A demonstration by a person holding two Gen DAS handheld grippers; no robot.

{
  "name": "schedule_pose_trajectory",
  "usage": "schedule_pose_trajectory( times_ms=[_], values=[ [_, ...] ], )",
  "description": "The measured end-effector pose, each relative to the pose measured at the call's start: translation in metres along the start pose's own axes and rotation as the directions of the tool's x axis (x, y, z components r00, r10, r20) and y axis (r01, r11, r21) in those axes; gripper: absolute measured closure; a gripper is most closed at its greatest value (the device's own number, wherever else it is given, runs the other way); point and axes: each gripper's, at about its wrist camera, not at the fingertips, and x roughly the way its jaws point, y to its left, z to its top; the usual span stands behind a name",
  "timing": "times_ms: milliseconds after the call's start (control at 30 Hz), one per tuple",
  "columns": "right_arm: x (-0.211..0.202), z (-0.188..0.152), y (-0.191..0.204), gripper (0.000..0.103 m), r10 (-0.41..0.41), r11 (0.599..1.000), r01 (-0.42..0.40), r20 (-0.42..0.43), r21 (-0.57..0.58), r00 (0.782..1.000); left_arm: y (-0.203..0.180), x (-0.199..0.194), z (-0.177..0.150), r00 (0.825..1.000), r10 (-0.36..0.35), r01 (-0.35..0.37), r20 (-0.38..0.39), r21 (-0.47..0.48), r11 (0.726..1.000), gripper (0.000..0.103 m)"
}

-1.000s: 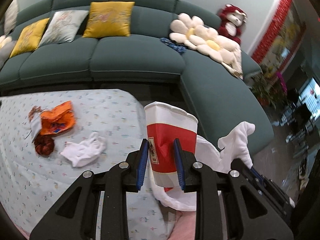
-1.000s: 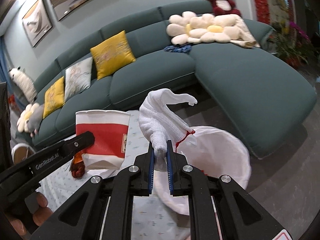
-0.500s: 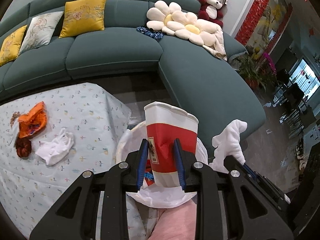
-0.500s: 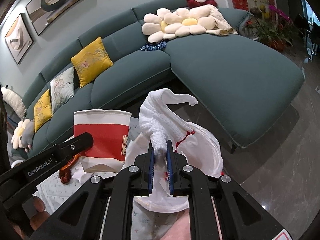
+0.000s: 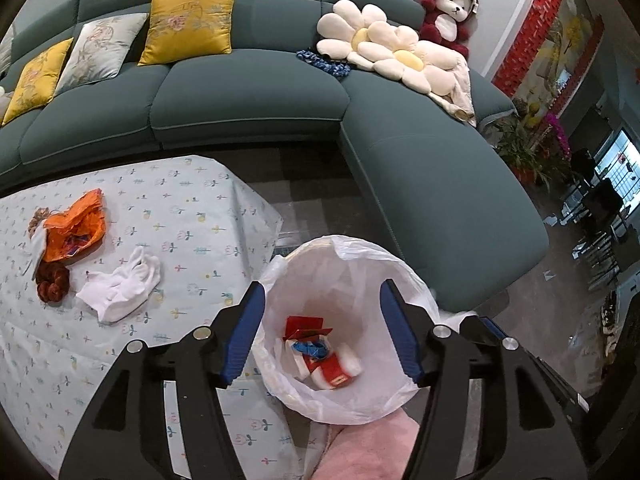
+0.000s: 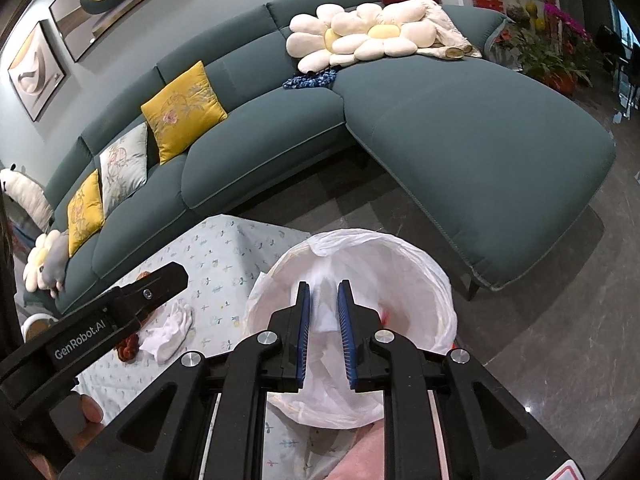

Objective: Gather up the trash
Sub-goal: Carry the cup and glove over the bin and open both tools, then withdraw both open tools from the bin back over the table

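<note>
With my left hand-held gripper (image 5: 322, 330) released and my right hand-held gripper (image 6: 324, 332) parting, both empty, I keep them over the bin bag (image 5: 360, 276) so the paper cup (image 5: 332, 368) and glove land inside.

Living room — sofa (image 5: 248, 96), cushions (image 5: 190, 20)

Both hand-held grippers, the left gripper (image 5: 322, 332) and the right gripper (image 6: 323, 334), have matte black angular frames with triangular cut-outs, silver round screws, ribbed blue finger pads (image 5: 244, 334) and white "GenRobot.AI" lettering.
</note>
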Motion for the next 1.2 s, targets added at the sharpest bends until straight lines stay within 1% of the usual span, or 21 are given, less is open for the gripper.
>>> schedule_pose_trajectory(
  times_ms=[33, 100, 167, 200, 433, 567, 733, 1200],
  values=[
    [0.001, 0.0, 0.002, 0.086, -0.002, 1.0, 0.002, -0.001, -0.004, 1.0, 0.001, 0.0, 0.0, 1.0, 0.004, -0.004, 0.001, 0.0, 1.0, 0.044],
    [0.003, 0.001, 0.004, 0.081, 0.0, 1.0, 0.0, -0.004, -0.009, 1.0, 0.004, -0.001, -0.001, 1.0, 0.014, -0.014, 0.006, -0.001, 1.0, 0.041],
    [0.003, 0.002, 0.007, 0.071, -0.001, 1.0, 0.001, 0.0, -0.01, 1.0, 0.007, -0.003, -0.001, 1.0, 0.022, -0.022, 0.012, -0.002, 1.0, 0.04],
    [0.003, 0.002, 0.008, 0.07, 0.0, 1.0, 0.0, 0.002, -0.011, 1.0, 0.008, -0.004, -0.001, 1.0, 0.025, -0.025, 0.012, -0.002, 1.0, 0.04],
    [0.004, 0.002, 0.018, 0.068, 0.003, 0.999, -0.004, -0.006, -0.034, 1.0, 0.027, -0.006, -0.003, 0.999, 0.04, -0.04, 0.009, -0.037, 0.999, 0.04],
    [0.003, -0.001, 0.027, 0.064, 0.002, 0.999, -0.003, -0.007, -0.052, 1.0, 0.038, -0.008, -0.004, 0.999, 0.051, -0.051, 0.008, -0.054, 0.997, 0.04],
    [0.002, -0.004, 0.041, 0.063, 0.007, 0.997, -0.008, -0.013, -0.074, 1.0, 0.052, -0.013, -0.006, 0.998, 0.063, -0.061, 0.014, -0.081, 0.995, 0.04],
    [0.003, -0.013, 0.079, 0.053, 0.014, 0.989, -0.018, -0.031, -0.147, 0.999, 0.098, -0.026, -0.012, 0.995, 0.098, -0.094, 0.022, -0.156, 0.983, 0.039]
  ],
)
